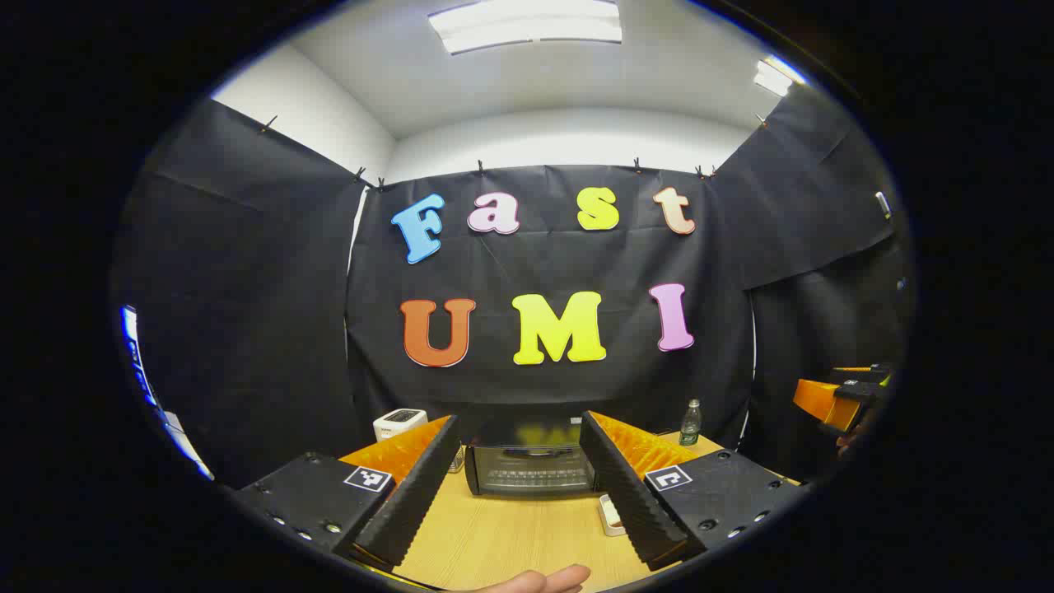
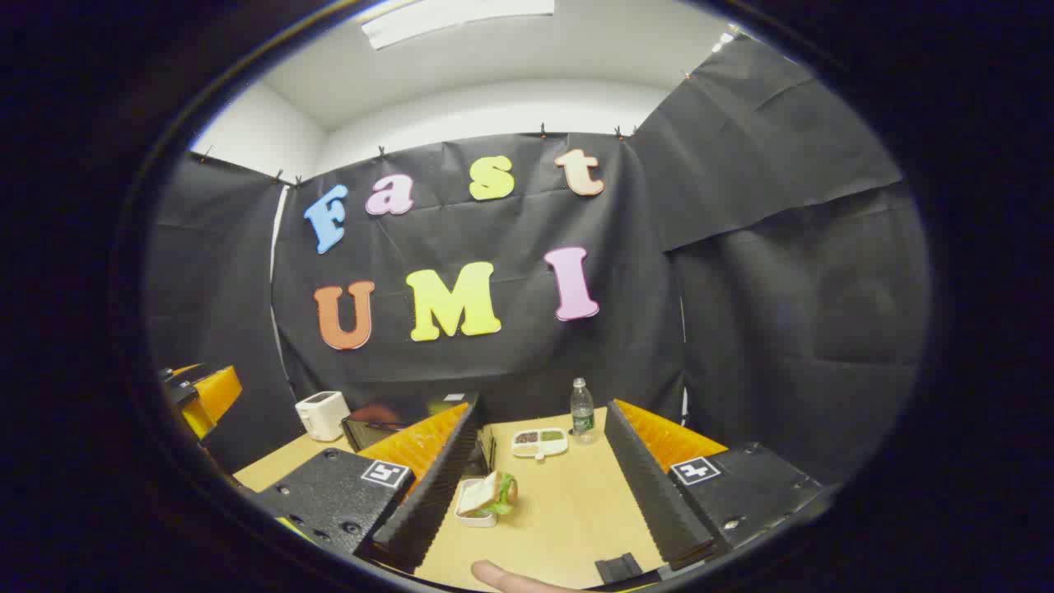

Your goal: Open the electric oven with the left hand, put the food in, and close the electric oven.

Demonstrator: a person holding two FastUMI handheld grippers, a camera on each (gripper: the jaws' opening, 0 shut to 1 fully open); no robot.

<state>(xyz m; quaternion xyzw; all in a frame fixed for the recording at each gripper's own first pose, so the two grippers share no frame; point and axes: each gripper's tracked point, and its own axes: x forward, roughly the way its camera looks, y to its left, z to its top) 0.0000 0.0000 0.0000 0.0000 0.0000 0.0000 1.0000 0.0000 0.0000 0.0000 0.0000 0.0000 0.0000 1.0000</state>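
Note:
The black electric oven (image 1: 531, 469) stands on the wooden table (image 1: 510, 543) with its door closed, straight ahead of my left gripper (image 1: 519, 427). That gripper is open, held back from the oven and holding nothing. In the right gripper view the food, a sandwich with green leaves in a small white tray (image 2: 487, 497), lies on the table just right of the left finger. My right gripper (image 2: 543, 408) is open above the table and holds nothing. The oven (image 2: 387, 424) sits to the left there, partly hidden by that finger. A white tray edge (image 1: 611, 515) peeks from behind a finger.
A white toaster-like box (image 1: 399, 422) stands left of the oven. A small bottle (image 2: 581, 409) and a white compartment dish (image 2: 539, 442) sit near the back wall. The other gripper (image 1: 848, 395) shows at the far right. A fingertip (image 2: 502, 576) shows at the bottom edge.

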